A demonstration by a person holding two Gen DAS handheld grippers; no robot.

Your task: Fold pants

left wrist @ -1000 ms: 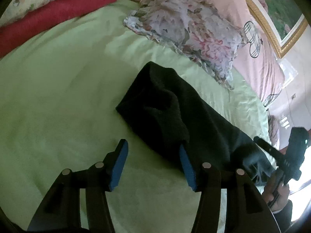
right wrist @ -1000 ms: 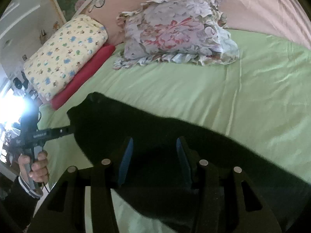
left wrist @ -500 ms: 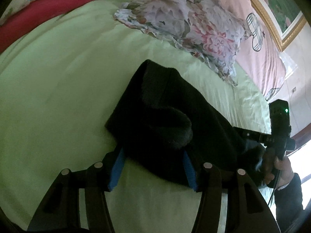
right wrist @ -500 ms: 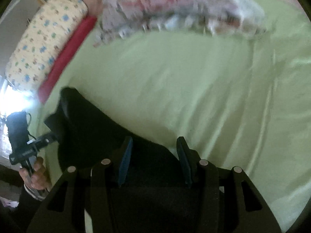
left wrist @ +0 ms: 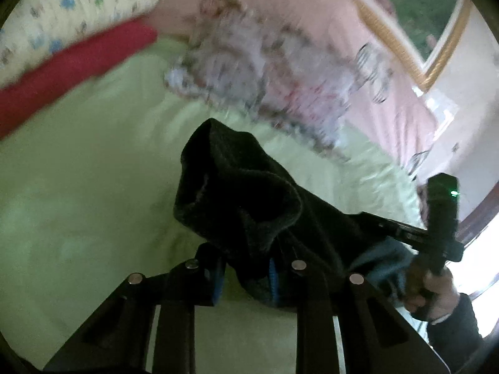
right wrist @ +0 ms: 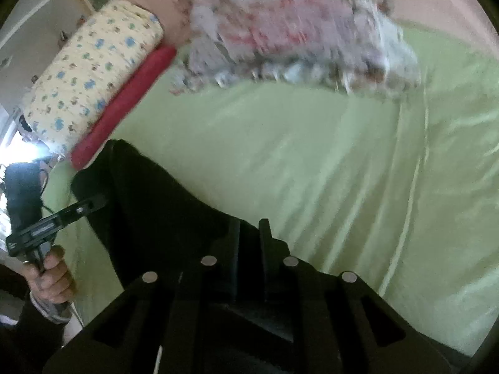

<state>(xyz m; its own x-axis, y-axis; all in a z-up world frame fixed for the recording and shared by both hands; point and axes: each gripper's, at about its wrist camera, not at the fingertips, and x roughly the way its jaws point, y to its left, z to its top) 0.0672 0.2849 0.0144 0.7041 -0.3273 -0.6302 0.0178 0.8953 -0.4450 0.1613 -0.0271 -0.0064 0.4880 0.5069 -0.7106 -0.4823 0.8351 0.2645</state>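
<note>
The black pants (left wrist: 249,199) lie bunched on the green bedsheet (left wrist: 78,187). My left gripper (left wrist: 246,274) is shut on the near end of the pants, the dark cloth pinched between its blue pads and lifted off the sheet. In the right wrist view the pants (right wrist: 149,205) stretch to the left, and my right gripper (right wrist: 248,233) is shut on their edge, fingers nearly together. The right gripper (left wrist: 443,218) shows at the right of the left wrist view; the left gripper (right wrist: 59,218) shows at the left of the right wrist view.
A floral pillow (right wrist: 296,28) lies at the head of the bed (right wrist: 374,171). A yellow patterned pillow (right wrist: 90,71) and a red roll (right wrist: 124,103) lie at the far left. A pink headboard (left wrist: 280,9) and a framed picture (left wrist: 414,12) stand behind.
Both grippers have closed on the pants, and the left end has lifted off the sheet. The views are blurred with motion.
</note>
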